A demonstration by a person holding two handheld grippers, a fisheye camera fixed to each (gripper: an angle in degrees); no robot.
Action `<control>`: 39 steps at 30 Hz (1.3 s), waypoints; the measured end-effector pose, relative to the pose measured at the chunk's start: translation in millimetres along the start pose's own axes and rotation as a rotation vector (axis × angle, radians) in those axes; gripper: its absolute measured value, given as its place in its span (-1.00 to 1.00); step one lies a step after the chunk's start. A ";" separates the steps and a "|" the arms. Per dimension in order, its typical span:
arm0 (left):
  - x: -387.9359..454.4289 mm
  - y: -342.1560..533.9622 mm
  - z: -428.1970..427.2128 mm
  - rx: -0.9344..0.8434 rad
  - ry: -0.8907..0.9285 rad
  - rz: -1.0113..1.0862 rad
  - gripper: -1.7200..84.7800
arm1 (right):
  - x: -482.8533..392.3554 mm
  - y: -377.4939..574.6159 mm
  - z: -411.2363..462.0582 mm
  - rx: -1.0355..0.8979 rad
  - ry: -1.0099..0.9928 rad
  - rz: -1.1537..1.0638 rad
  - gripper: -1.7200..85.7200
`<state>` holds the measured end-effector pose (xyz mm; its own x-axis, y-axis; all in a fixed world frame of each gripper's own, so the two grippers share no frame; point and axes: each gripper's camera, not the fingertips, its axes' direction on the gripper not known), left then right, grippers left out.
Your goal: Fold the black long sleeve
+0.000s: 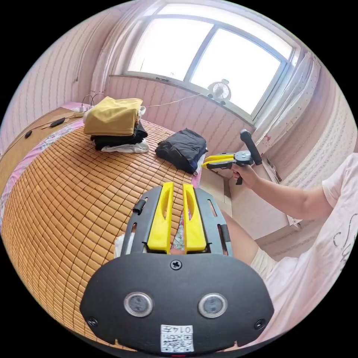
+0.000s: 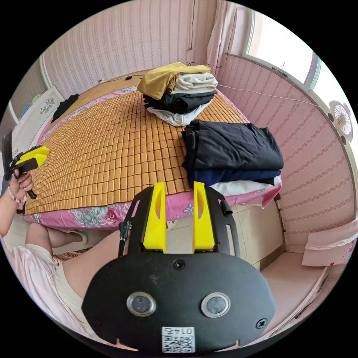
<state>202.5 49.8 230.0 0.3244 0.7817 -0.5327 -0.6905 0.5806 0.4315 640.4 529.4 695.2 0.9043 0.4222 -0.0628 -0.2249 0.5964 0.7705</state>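
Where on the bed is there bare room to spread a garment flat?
The bamboo mat lies bare between the folded stack topped in yellow, the dark folded pile and the bed's near edge. It is crowded along the window-side wall, where both piles sit. Both the left gripper and right gripper hold nothing.

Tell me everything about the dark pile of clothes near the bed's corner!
The dark pile is a neat stack of folded soft clothes: black on top, navy beneath, white at the bottom. It lies flat on the bamboo mat by the bed's corner, near the striped wall. No gripper touches it. In the left gripper view it sits here.
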 end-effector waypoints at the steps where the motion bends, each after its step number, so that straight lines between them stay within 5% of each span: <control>1: -2.9 -24.7 21.3 -0.035 -0.009 0.029 -0.84 | 13.3 -10.6 6.7 0.015 -0.003 -0.002 -0.72; 12: -50.3 -190.2 168.9 -0.207 -0.102 0.047 -0.83 | 84.6 -113.6 118.6 -0.120 -0.012 -0.054 -0.77; 25: -55.3 -284.6 256.0 -0.416 -0.028 0.117 -0.83 | 182.6 24.1 35.1 0.266 -0.155 0.168 -0.95; 33: -16.4 -292.3 178.0 -0.286 -0.089 0.184 -0.98 | 200.6 66.3 -35.3 0.548 -0.295 0.195 -0.96; 39: 7.2 -269.5 25.4 0.024 -0.125 0.146 -0.98 | 174.3 52.7 -108.4 0.760 -0.342 0.056 -0.96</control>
<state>407.3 -95.3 128.4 0.3007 0.8794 -0.3690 -0.7212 0.4629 0.5154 746.9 708.4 656.1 0.9869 0.1341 0.0894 -0.0771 -0.0942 0.9926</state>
